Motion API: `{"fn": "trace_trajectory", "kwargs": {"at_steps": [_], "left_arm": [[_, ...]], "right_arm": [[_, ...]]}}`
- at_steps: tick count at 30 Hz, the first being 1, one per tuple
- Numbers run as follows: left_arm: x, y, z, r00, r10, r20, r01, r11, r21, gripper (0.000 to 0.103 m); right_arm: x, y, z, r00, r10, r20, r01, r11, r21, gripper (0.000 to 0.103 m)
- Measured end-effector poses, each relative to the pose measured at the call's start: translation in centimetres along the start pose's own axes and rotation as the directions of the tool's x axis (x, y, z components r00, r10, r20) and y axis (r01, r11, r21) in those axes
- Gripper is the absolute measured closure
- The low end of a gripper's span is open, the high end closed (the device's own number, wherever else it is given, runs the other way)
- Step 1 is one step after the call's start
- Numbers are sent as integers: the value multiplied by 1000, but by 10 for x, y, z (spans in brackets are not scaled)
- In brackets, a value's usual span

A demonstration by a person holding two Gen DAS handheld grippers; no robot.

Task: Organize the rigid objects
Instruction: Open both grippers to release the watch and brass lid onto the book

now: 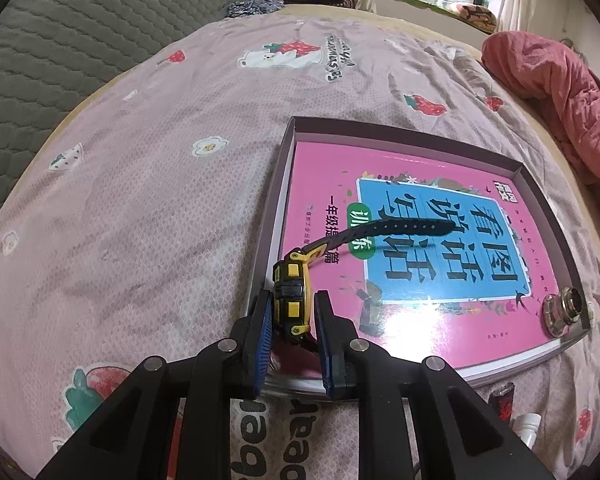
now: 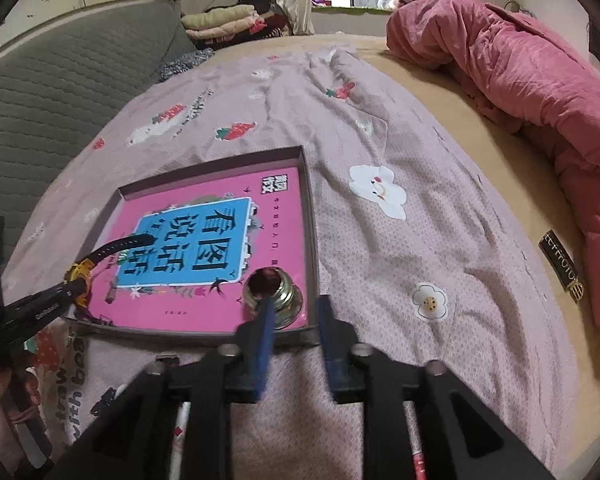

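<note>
yellow watch [image 1: 293,300] pinched in left gripper [image 1: 293,312] over box [image 1: 284,160] edge, strap above pink book [image 1: 324,168]. metal fitting [image 2: 274,290] sits in box corner; right gripper [image 2: 294,320] jaws spread, empty, just beside it.

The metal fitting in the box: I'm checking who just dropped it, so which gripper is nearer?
Right. The right gripper is open just in front of the metal fitting; the left gripper holds the watch at the box's opposite edge.
</note>
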State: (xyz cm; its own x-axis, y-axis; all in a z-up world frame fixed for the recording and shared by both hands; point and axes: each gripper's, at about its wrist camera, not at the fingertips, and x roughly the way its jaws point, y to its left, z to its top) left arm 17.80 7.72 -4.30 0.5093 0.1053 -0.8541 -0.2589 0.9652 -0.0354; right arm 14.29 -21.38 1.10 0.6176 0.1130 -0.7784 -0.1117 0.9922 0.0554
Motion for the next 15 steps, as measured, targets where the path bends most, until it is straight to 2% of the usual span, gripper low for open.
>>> {"fn": "trace_trajectory", "kwargs": {"at_steps": [1, 2, 10, 15], "left_arm": [[0, 0, 0, 1000, -4, 1, 4, 1000, -1, 81], [-1, 0, -1, 1000, -5, 1, 5, 1000, -2, 81], [-3, 0, -2, 1000, -14, -14, 15, 1000, 10, 78], [-7, -1, -4, 999, -32, -21, 33, 999, 14, 69]], "right_arm": [[-1, 2, -1, 1000, 1, 2, -1, 1000, -4, 61], [-2, 3, -3, 1000, 3, 2, -3, 1000, -7, 61], [0, 13, -9, 1000, 3, -7, -3, 999, -34, 60], [-2, 16, -9, 1000, 2, -1, -2, 999, -42, 58]]}}
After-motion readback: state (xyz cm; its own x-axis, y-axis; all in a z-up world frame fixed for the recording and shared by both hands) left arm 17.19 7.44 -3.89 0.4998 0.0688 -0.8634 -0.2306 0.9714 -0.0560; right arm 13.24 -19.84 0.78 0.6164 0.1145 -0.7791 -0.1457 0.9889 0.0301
